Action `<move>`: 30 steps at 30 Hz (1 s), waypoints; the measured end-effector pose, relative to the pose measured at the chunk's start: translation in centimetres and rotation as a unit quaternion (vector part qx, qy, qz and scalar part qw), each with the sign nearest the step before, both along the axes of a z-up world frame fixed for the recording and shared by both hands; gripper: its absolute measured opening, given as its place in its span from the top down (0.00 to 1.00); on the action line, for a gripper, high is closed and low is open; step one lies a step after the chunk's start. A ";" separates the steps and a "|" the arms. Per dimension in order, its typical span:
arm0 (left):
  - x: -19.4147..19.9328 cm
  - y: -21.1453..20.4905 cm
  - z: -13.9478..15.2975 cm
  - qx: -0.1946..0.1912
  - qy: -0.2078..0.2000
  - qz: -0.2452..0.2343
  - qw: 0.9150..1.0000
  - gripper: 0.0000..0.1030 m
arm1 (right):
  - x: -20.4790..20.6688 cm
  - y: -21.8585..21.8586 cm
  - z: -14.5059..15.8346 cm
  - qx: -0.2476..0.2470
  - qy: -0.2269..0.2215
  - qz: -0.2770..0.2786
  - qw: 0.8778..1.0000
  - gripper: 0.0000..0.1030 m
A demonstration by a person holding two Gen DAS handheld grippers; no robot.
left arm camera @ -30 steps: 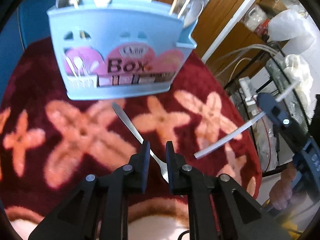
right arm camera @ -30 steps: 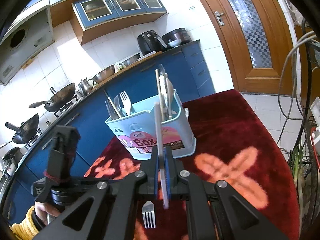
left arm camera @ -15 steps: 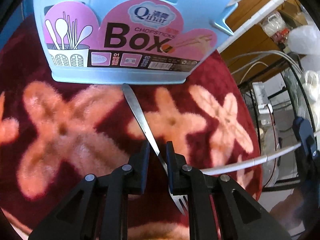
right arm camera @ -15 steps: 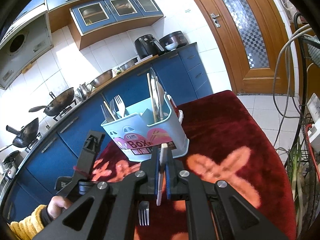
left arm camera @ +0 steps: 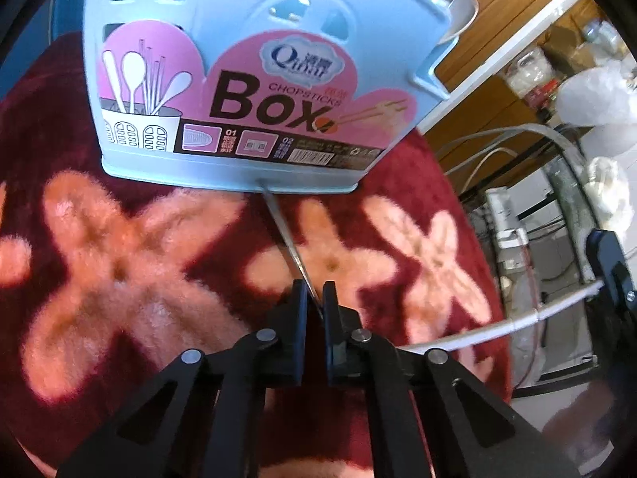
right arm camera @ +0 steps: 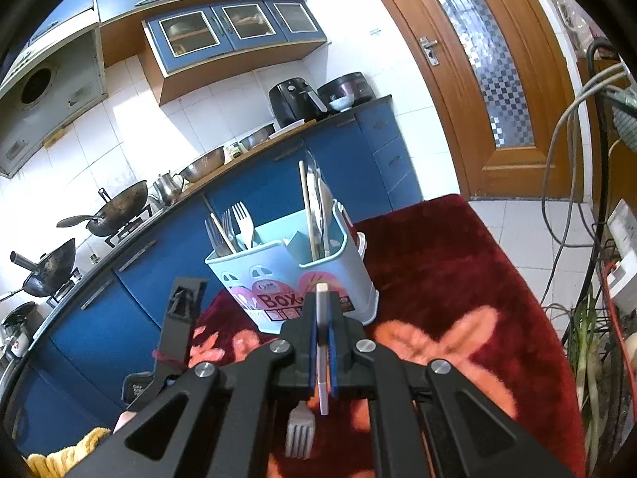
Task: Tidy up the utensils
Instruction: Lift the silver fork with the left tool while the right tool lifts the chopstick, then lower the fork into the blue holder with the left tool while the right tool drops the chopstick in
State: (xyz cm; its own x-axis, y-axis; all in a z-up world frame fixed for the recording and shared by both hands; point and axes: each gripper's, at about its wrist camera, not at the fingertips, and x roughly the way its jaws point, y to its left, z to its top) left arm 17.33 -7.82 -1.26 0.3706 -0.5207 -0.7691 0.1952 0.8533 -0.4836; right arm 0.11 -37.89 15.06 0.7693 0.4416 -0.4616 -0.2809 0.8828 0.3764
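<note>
Left hand-held gripper (left arm camera: pixel 314 298) now lower, nearer the box (left arm camera: pixel 254 79), closed on fork (left arm camera: pixel 286 235).

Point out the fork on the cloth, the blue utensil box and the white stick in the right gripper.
fork (left arm camera: pixel 292 253), left wrist view, handle.
blue utensil box (left arm camera: pixel 258 8), left wrist view, front wall.
white stick (right arm camera: pixel 321 306), right wrist view, upper shaft.

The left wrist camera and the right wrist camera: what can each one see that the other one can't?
Only the left wrist view shows the fork's handle running between the left gripper fingers, which are closing on it, its far end at the box's base.

Only the right wrist view shows the fork's tines, the utensils standing in the box, the woks and the wooden door.

Both show the blue chopsticks box on the red flowered cloth, and the white stick clamped in the right gripper.
</note>
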 end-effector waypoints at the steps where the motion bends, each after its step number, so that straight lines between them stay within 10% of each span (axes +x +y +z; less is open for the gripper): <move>1: -0.3 0.2 0.3 -0.007 -0.008 0.001 1.000 0.98 | -0.1 0.1 0.2 -0.002 -0.002 -0.001 1.000 0.95; 18: -3.7 4.9 10.1 -0.026 -0.176 0.029 0.984 1.00 | 1.2 3.3 5.0 -0.030 -0.052 0.015 0.998 0.95; 30: -0.3 6.9 18.2 0.014 -0.324 0.076 0.943 1.00 | 5.2 6.3 9.8 -0.080 -0.102 0.002 0.992 0.95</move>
State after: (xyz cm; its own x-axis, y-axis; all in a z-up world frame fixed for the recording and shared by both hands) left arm 17.07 -0.92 16.95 0.8360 -0.4071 -0.3680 0.3172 0.9057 -0.2812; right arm 5.34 -31.63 24.90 0.8525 0.3788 -0.3602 -0.3405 0.9253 0.1671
